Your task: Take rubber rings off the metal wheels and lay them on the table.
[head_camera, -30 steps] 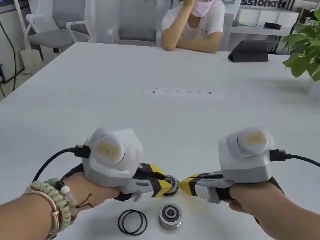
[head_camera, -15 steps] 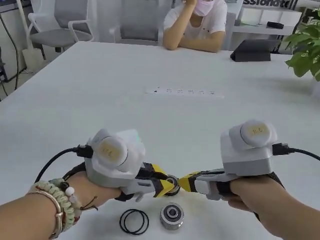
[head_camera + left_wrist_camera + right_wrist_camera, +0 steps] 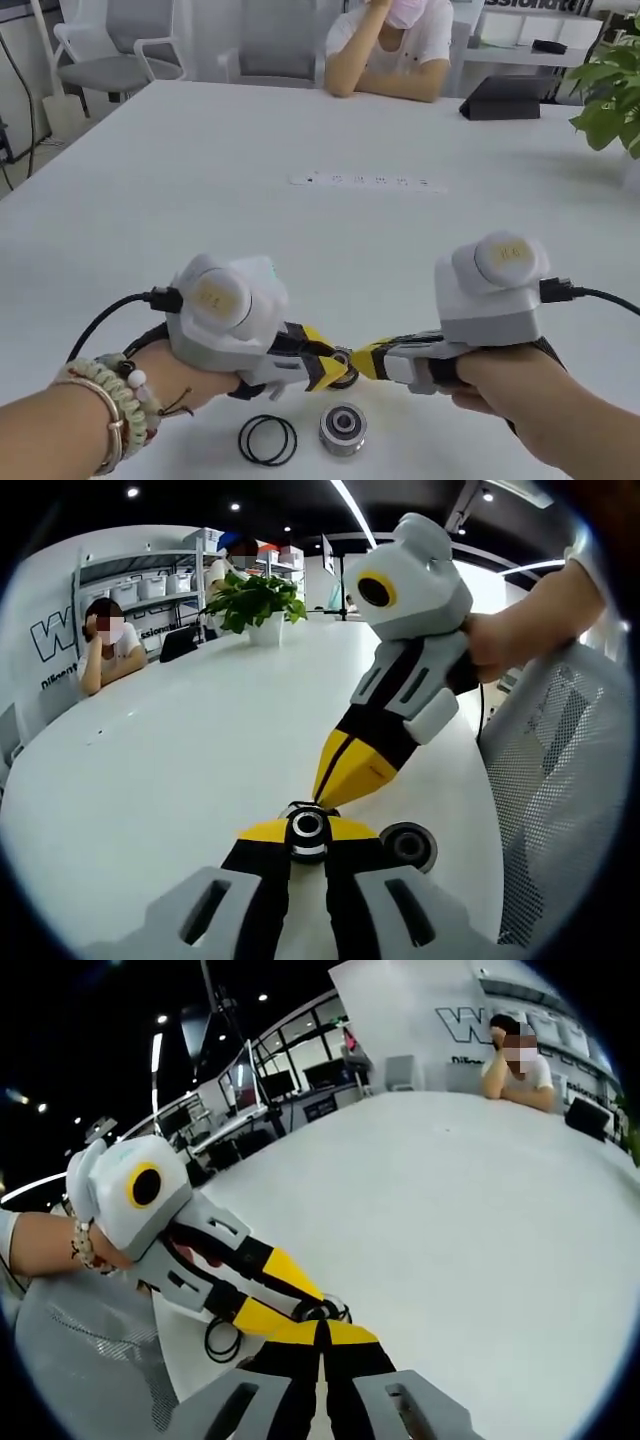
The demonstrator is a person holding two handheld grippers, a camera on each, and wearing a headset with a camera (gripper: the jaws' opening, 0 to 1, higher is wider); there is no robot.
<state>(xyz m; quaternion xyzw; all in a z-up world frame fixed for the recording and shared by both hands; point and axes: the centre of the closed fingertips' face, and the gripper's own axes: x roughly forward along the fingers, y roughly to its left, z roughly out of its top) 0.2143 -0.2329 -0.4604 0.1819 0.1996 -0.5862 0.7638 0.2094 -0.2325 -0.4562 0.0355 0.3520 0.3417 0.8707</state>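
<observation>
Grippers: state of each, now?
Left gripper: shut on the wheel.
Right gripper: shut at the wheel's rim; what it pinches cannot be told.

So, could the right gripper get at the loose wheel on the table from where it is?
Probably yes: the loose wheel lies on open table close by the right gripper, nothing between them. Its tips, though, are at the held wheel in the left gripper.
</observation>
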